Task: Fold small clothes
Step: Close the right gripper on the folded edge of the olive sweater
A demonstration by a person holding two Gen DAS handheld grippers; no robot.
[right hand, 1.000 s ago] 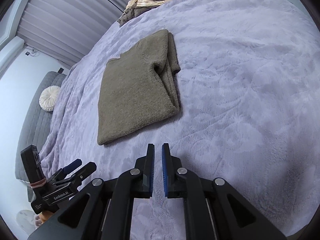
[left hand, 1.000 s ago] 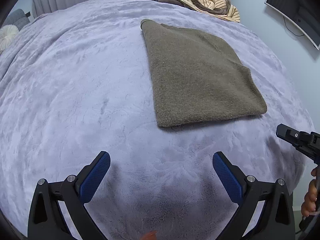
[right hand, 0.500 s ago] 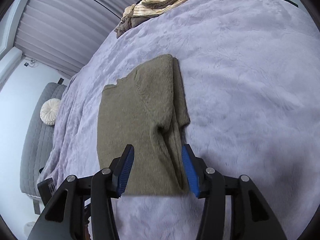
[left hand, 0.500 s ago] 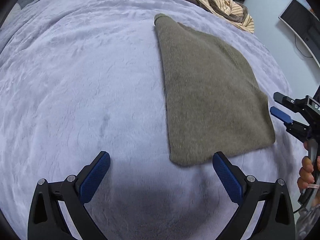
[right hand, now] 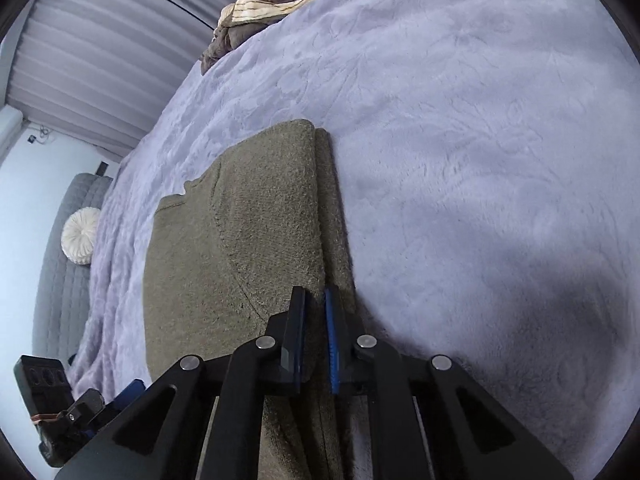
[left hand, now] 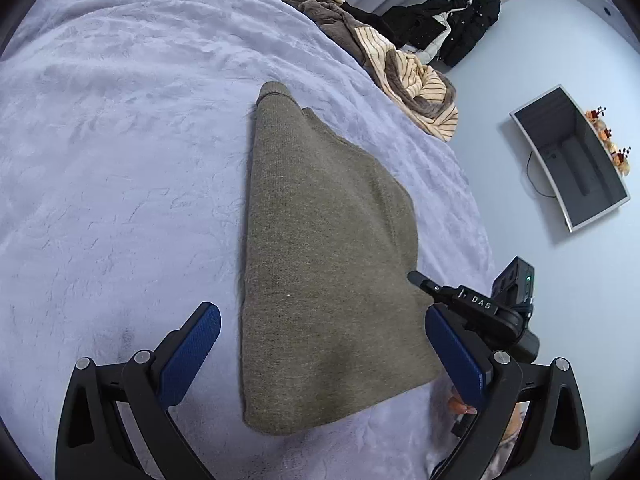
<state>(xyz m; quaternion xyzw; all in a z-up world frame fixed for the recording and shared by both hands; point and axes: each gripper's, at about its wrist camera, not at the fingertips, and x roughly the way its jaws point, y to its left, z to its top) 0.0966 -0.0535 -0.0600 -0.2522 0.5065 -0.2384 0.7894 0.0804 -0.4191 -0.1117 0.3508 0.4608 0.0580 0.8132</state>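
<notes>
Sweater (left hand: pixel 324 264): olive-brown knit, folded into a flat long stack, lying on the blanket (left hand: pixel 120 152) toward the bed's right side; layered edges show along its right side in the right wrist view (right hand: pixel 240 240).
Left gripper (left hand: pixel 320 352): jaws spread wide, holding nothing; the blue pads (left hand: pixel 188 352) stand either side of the sweater's near end, above it; whether they touch the cloth cannot be told.
Right gripper (right hand: pixel 316 320): jaws nearly together, at the sweater's near right edge where the layers stack. A narrow gap shows between the fingers; whether cloth is pinched in it cannot be told. From the left wrist view its tip meets the sweater's right edge (left hand: pixel 424 282).
Blanket: pale lilac plush, covering the whole bed, lightly creased.
Clothes pile (left hand: pixel 400 64): striped cream and brown garments heaped at the far edge of the bed, well apart from the sweater.
Black garment (left hand: pixel 460 20): hanging against the wall beyond the pile.
Monitor (left hand: pixel 572 160): curved screen, dark, against the right wall.
Cushion (right hand: pixel 80 236): round, white, on grey upholstery left of the bed.
</notes>
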